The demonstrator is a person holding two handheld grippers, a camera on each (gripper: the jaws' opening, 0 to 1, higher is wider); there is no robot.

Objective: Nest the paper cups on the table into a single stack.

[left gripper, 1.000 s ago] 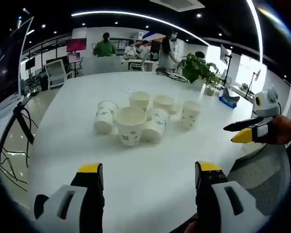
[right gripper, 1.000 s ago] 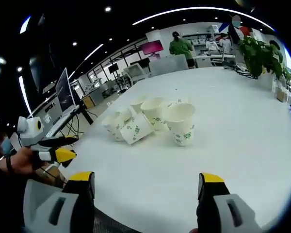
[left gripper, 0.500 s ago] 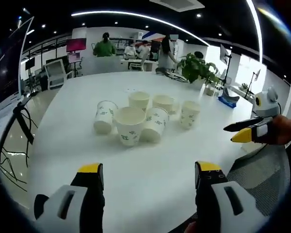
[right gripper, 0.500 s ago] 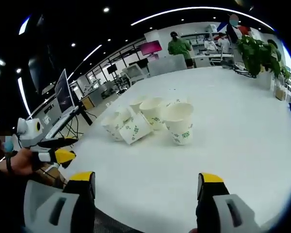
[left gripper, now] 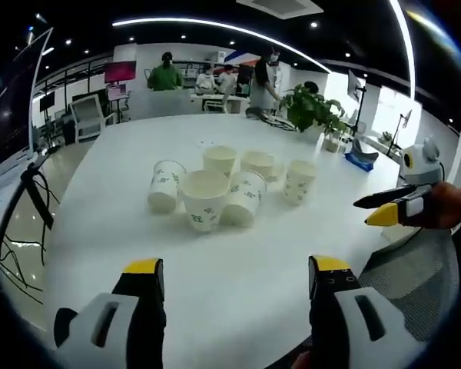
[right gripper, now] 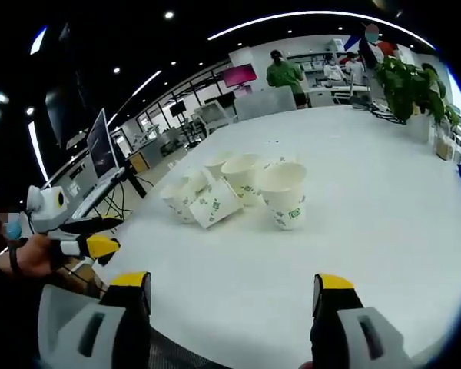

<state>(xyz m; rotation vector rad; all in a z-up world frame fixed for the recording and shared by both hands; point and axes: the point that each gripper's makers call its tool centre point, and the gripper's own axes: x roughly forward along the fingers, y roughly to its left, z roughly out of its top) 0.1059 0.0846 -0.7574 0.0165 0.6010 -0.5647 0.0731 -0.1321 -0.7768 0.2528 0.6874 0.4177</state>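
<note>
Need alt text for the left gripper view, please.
Six white paper cups with green print cluster unstacked on a round white table. The open left gripper faces them, apart; the right gripper waits at the table's right edge.

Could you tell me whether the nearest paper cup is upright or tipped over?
Upright: the nearest cup stands on its base on the table, open mouth up.

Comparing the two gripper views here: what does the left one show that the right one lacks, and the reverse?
Left gripper view: a blue object on the table's far side, and the right gripper at its edge. Right gripper view: a monitor beside the table, and the left gripper. Both: the paper cups clustered on the white table, the potted plant, open jaws.
</note>
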